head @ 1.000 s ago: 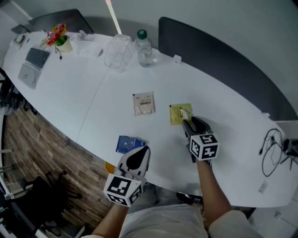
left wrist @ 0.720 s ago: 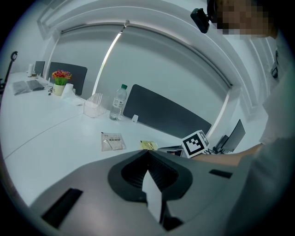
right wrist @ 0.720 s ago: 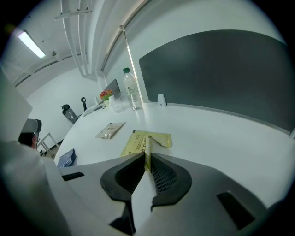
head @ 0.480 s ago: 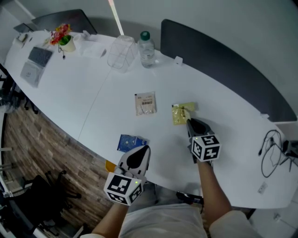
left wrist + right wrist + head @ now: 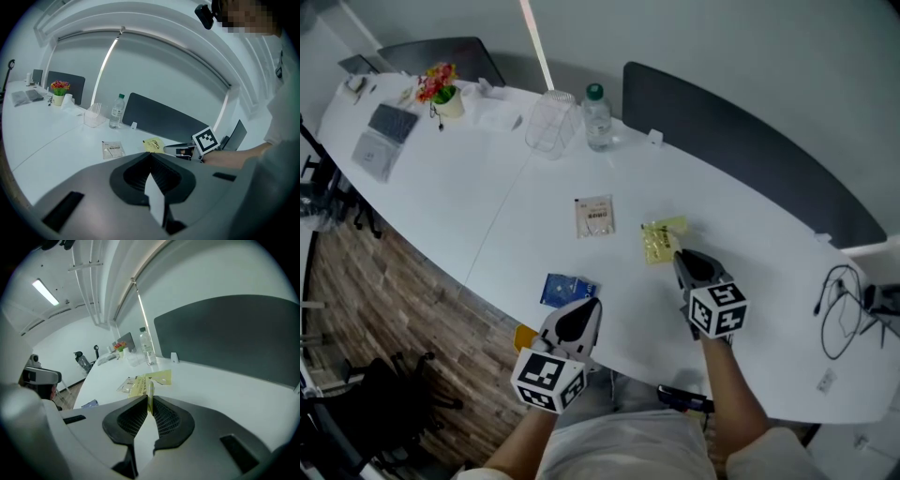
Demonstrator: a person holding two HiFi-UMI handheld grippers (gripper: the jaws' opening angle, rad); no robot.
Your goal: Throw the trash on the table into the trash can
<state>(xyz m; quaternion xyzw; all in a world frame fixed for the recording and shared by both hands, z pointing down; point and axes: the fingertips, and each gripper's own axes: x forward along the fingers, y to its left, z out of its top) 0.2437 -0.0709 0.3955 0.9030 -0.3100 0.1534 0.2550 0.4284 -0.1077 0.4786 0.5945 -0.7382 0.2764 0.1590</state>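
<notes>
Trash pickup under way: a crumpled yellow plastic wrapper (image 5: 152, 377) is pinched by its near edge in the right gripper (image 5: 681, 257), whose jaws are clamped flat on the thin film. The rest of the wrapper runs straight out ahead of the tips, its long axis roughly in line with the jaws, over the white oval worktop (image 5: 459, 187). Whether its far end rests on the surface or hangs just clear of it cannot be told.

To the left of that gripper and a little farther ahead lies a flat clear sachet with a white label (image 5: 595, 216). The left gripper (image 5: 581, 311), jaws closed on nothing, hovers at the worktop's near edge with a small blue foil packet (image 5: 567, 289) just beyond its tips. That makes it the nearer gripper for that piece.

No trash can shows in any view. The carry will likely turn on drawing the wrapper back toward the person, away from the worktop, while the light film stays caught between the pads.
</notes>
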